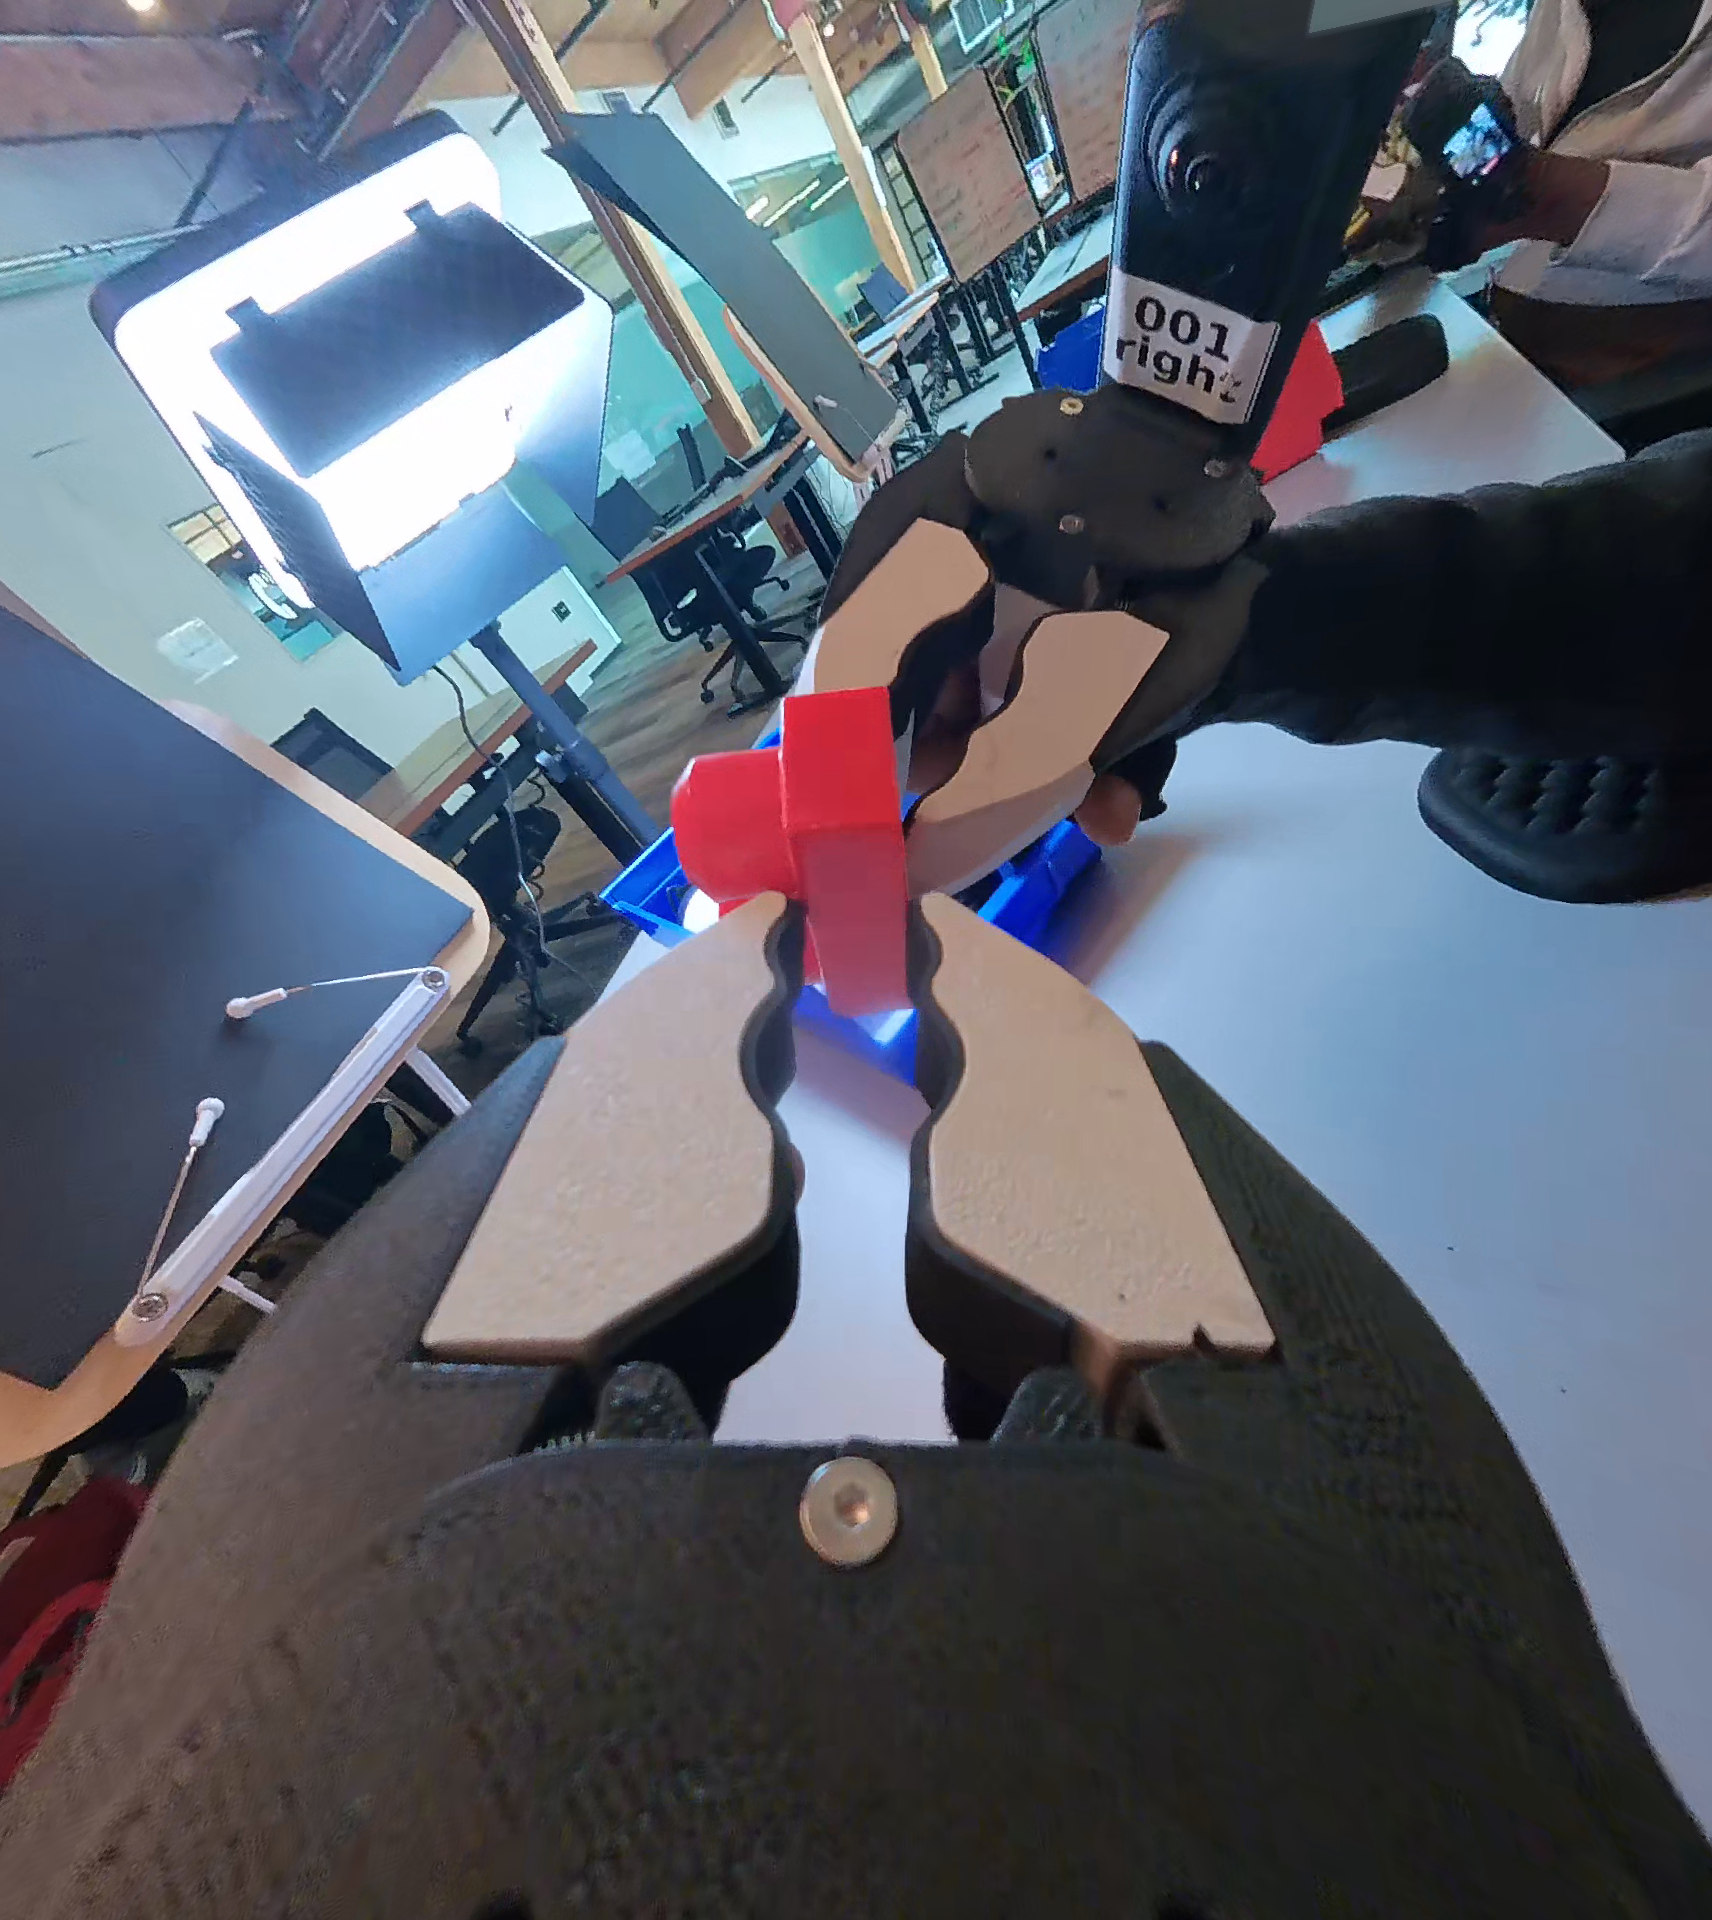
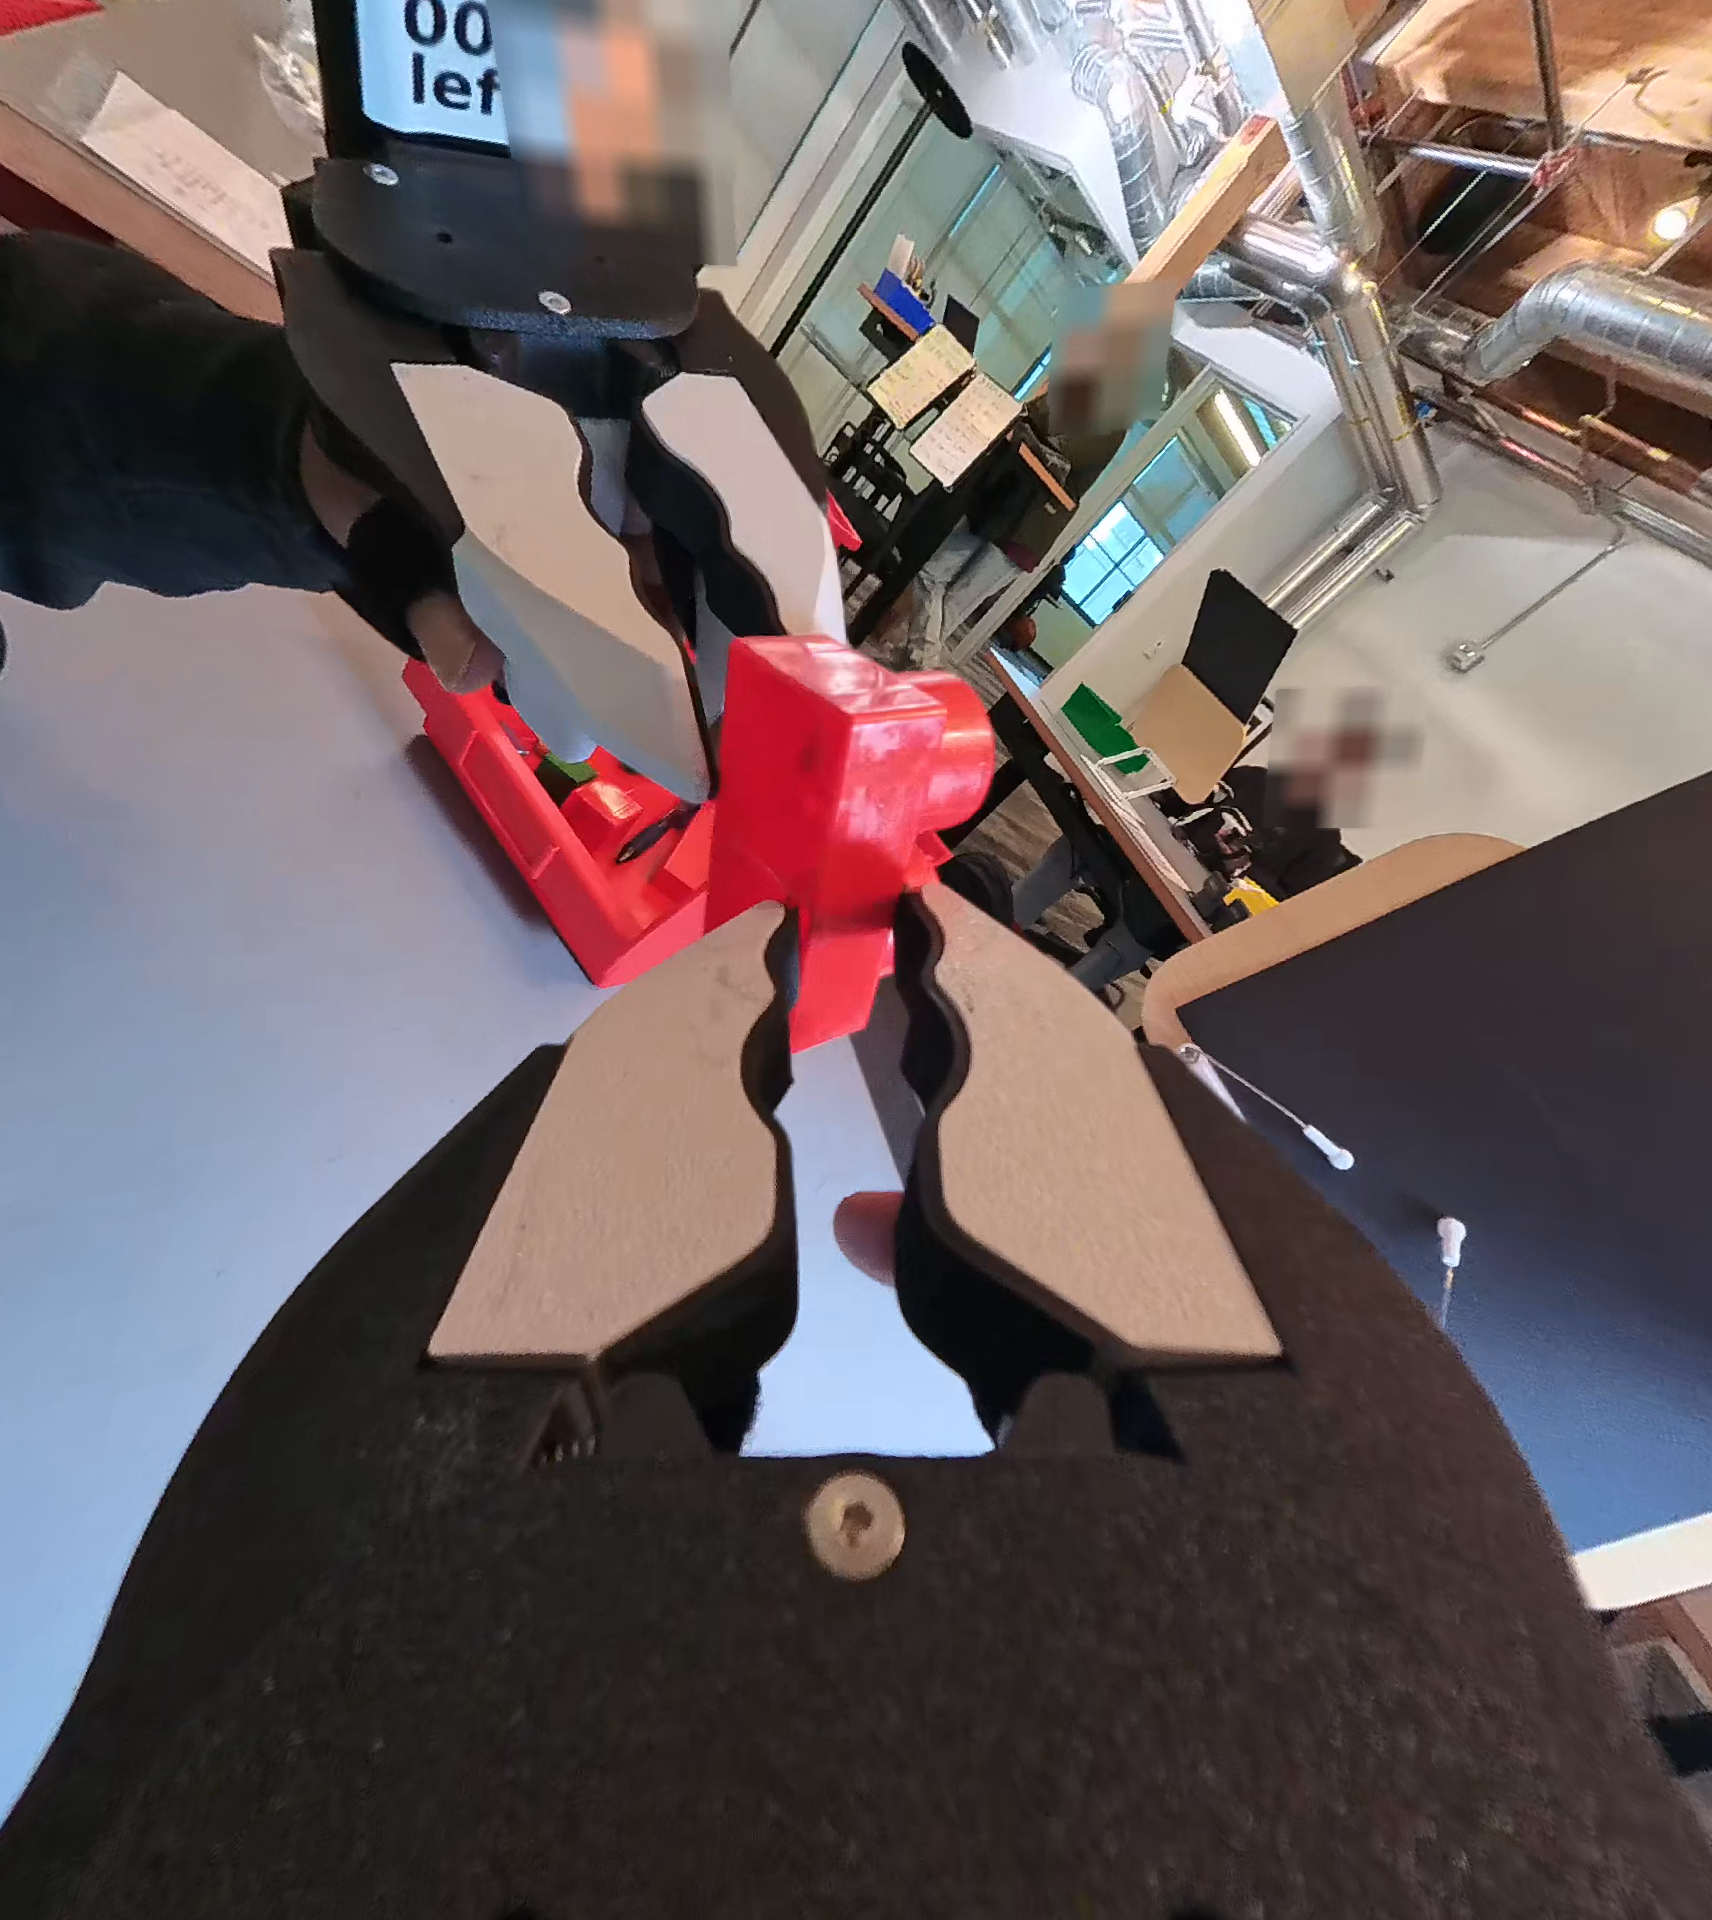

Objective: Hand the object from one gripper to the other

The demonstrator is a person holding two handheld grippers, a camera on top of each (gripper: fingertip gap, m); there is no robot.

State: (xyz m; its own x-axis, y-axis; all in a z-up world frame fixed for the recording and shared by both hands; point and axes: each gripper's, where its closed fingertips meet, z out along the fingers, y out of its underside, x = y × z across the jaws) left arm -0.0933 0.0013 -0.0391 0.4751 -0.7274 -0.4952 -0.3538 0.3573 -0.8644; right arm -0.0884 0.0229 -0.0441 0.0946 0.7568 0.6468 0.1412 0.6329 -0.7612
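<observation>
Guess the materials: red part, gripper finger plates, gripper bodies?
Red part: likely moulded hard plastic, glossy; highlights show on its faces and edges. Finger plates: matte beige, finely grained; painted metal or plastic, can't tell which. Left gripper body: black, rough and layered, which suggests 3D-printed plastic. The right gripper body has the same grainy black look.

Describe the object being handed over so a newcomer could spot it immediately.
Above the white table, two tools meet tip to tip. Between them hangs a red plastic piece, a blocky bar with a round stub sticking out sideways. Unlike the blue bin beneath, it is held in mid-air.
</observation>
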